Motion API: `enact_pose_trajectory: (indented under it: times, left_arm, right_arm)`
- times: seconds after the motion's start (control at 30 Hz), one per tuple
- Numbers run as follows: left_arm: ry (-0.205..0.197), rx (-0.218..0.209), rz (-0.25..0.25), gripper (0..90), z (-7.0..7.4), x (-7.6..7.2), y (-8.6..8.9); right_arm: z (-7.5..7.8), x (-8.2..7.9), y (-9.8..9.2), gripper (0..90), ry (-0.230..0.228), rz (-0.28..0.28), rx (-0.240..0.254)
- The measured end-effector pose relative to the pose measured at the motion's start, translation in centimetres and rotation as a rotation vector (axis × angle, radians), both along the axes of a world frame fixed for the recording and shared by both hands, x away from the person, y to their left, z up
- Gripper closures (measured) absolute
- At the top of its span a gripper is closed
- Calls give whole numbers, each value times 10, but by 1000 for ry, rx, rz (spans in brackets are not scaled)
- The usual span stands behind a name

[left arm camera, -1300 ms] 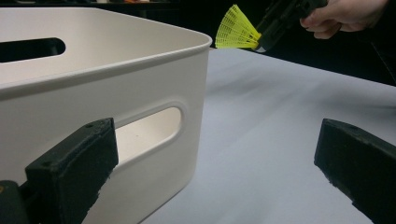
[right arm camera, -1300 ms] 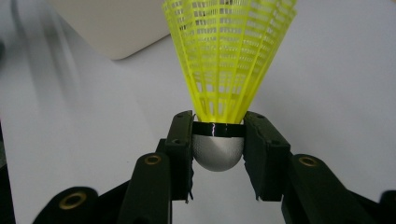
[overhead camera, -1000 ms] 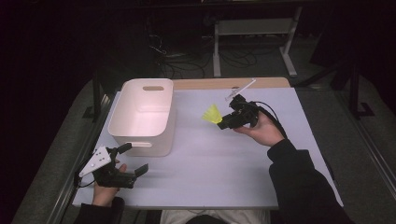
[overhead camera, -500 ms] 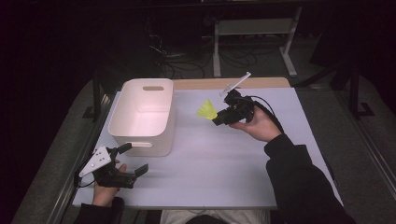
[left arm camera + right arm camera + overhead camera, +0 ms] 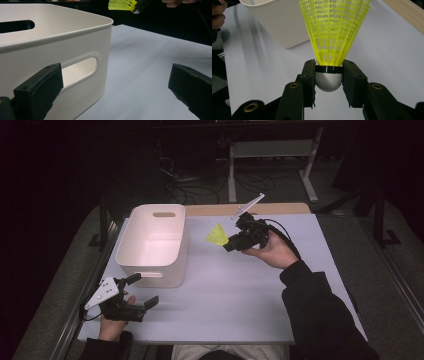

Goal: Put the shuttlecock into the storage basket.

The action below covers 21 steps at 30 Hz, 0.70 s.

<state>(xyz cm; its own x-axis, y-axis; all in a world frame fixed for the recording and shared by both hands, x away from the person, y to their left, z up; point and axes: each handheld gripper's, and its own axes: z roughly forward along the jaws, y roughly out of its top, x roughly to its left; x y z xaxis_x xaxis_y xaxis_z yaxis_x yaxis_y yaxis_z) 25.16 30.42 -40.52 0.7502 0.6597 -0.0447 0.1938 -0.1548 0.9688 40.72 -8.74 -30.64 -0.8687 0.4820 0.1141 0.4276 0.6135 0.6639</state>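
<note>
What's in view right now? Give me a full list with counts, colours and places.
shuttlecock: one, yellow skirt with a white cork, held above the table to the right of the bin, skirt pointing toward the bin
bin: one, white, with handle slots, empty as far as its inside shows, on the left half of the table
table: one, pale grey-white top with a wooden strip along the far edge
metal stand: one, light grey, on the floor beyond the table
cables: several, dark, on the floor behind the table
right gripper: one, black, jaws closed on the shuttlecock's cork, raised off the table
left gripper: one, black, jaws open, low at the table's near left corner in front of the bin
</note>
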Motion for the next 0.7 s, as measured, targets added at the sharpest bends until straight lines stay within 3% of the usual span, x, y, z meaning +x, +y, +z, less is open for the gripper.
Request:
enact_pose_trajectory:
  times: [0.7]
  left_arm:
    - [0,1,-2,0,0,0,0]
  right_arm:
    - [17,-1,20,631,-25,40,4]
